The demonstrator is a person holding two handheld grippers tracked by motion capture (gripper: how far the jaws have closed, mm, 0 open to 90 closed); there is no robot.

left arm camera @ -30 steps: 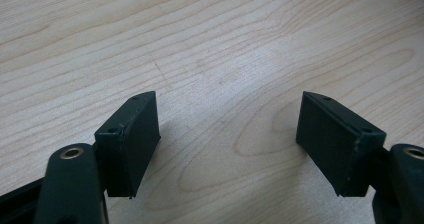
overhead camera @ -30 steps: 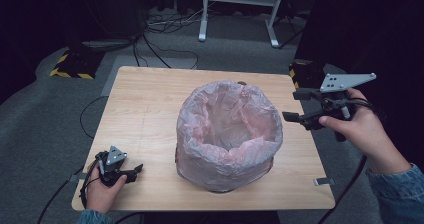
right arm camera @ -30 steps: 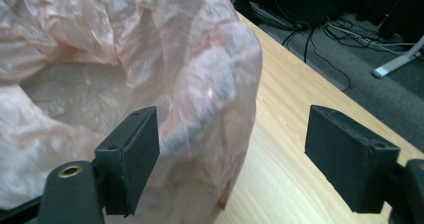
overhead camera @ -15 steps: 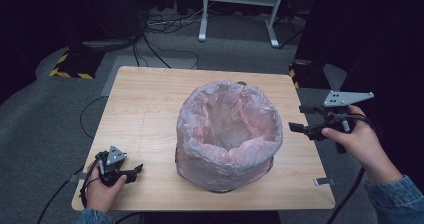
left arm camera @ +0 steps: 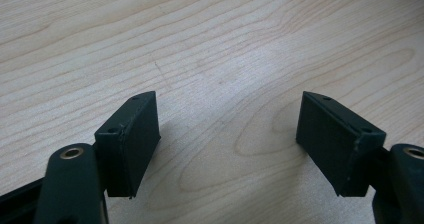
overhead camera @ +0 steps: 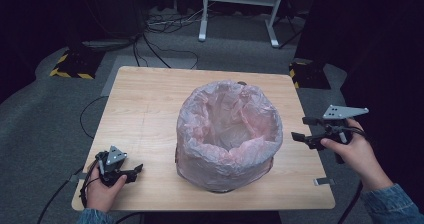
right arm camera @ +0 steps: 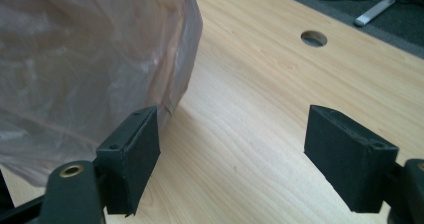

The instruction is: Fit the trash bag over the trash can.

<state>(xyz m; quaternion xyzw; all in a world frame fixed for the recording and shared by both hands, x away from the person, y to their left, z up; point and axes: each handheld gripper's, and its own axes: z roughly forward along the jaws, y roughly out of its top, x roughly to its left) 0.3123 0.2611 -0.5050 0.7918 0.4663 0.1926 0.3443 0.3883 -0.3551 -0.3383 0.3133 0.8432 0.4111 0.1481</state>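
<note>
- Bin [overhead camera: 227,134]: round container lined with a translucent pink plastic bag [right arm camera: 85,59], standing upright a little right of the middle of the table, toward the near edge. The bag is folded out over the rim and hangs crumpled down the outer wall. Mouth open.
- Table [overhead camera: 150,114]: light wood top, rectangular. A small round hole [right arm camera: 314,38] lies in the top beyond the bin, as seen in the right gripper view.
- Left gripper [overhead camera: 131,171]: held in the person's left hand [overhead camera: 102,194] at the near left corner of the table, low over the wood, well apart from the bin. Jaws stand wide apart with bare tabletop between them; nothing held.
- Right gripper [overhead camera: 300,129]: held in the person's right hand [overhead camera: 352,151] at the right edge of the table, pointing left toward the bin and just beside its wall. Jaws spread wide, nothing gripped; in the right gripper view one jaw sits next to the hanging bag, contact not clear.
- Floor [overhead camera: 45,119]: grey carpet, with cables [overhead camera: 160,24] and a white stand base [overhead camera: 240,14] at the far side.
</note>
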